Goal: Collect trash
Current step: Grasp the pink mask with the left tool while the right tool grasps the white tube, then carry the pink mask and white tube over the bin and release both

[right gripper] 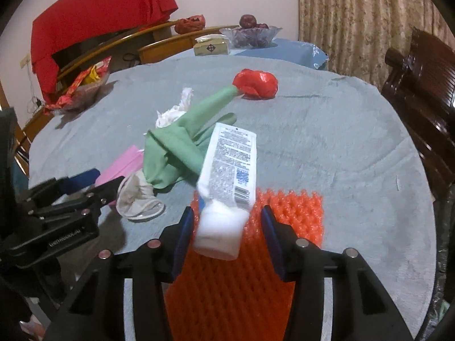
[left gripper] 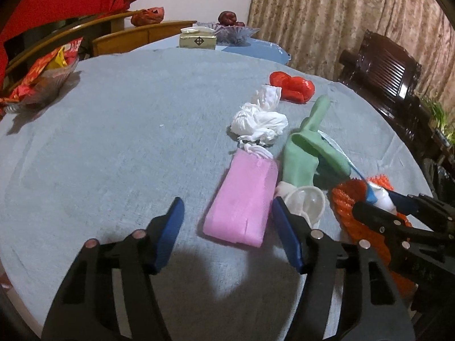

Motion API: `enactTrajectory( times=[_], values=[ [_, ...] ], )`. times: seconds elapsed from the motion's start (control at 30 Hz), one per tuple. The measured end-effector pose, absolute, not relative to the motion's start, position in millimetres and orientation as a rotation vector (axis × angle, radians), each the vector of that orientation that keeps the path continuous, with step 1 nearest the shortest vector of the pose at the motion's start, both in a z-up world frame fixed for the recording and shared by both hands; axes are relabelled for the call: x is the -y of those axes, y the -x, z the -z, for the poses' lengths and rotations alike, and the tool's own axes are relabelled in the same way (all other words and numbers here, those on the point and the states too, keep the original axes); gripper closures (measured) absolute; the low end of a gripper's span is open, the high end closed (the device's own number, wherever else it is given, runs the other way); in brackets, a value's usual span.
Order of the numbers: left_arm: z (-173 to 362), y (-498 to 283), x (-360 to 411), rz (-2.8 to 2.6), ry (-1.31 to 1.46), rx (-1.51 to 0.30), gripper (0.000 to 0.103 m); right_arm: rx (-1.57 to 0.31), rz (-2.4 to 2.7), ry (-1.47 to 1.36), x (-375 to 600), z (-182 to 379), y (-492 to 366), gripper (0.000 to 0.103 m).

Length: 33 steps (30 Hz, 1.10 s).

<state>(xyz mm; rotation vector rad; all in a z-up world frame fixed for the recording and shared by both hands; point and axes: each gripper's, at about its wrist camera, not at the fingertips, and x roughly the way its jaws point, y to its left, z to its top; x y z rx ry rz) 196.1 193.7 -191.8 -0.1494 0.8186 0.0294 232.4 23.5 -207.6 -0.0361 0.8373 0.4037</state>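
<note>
Trash is all on the table (left gripper: 113, 142); nothing reads as collected, and no bin or bag shows in either view. Judged stage: first pickups only beginning.

Items, left wrist view, lower centre outward:
- pink pack (left gripper: 241, 204), flat, bottom centre, tissue poking from its far end.
- clear plastic cup (left gripper: 305, 201), on its side just right of the pack.
- green rubber glove (left gripper: 304, 153), lying up-frame of the cup, fingers pointing toward the top of the frame.
- crumpled white tissue (left gripper: 258, 119), above the pack.
- red plastic bag (left gripper: 293, 86), balled up, upper right of the cluster.
- orange foam net (right gripper: 256, 255), flat at bottom centre of the right wrist view, with the white tube (right gripper: 227, 179) lying on it, cap end nearest the camera.

Left claw (left gripper: 227, 233): jaws partly open, bracketing the near end of the pink pack. Left finger stands well clear of it; right finger sits between pack and cup, contact with either not discernible. No grip made.

Right claw (right gripper: 224, 236): jaws partly open, straddling the tube's cap end. Small gaps appear on both sides of the cap; blur makes light contact impossible to rule out. Not clamped, as far as the frame shows.

Left to do, by judgement: every item listed. The snack bowl (left gripper: 42, 85) at far left and the tissue box (left gripper: 197, 38) at top centre look like table furnishings, not trash.
</note>
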Motion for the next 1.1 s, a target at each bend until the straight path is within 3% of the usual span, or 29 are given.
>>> enactTrajectory(
  times=[0.07, 0.13, 0.23, 1.1],
  values=[
    [192.9, -196.3, -195.1, -0.016, 0.175, -0.826, 0.058, -0.839, -0.413, 0.027, -20.9, 205.7, -234.6, 0.068],
    [193.2, -197.6, -193.5, 0.004, 0.182, -0.830, 0.072, -0.837, -0.422, 0.014, -17.7, 201.3, -234.3, 0.069],
    [189.4, -195.0, -191.2, 0.003, 0.178, -0.811, 0.079, -0.832, -0.414, 0.001, -12.3, 196.5, -231.9, 0.069],
    [122.6, -157.3, -136.4, 0.043, 0.155, -0.694, 0.082, -0.661, -0.406, 0.001, 44.3, 141.2, -190.9, 0.069]
  ],
)
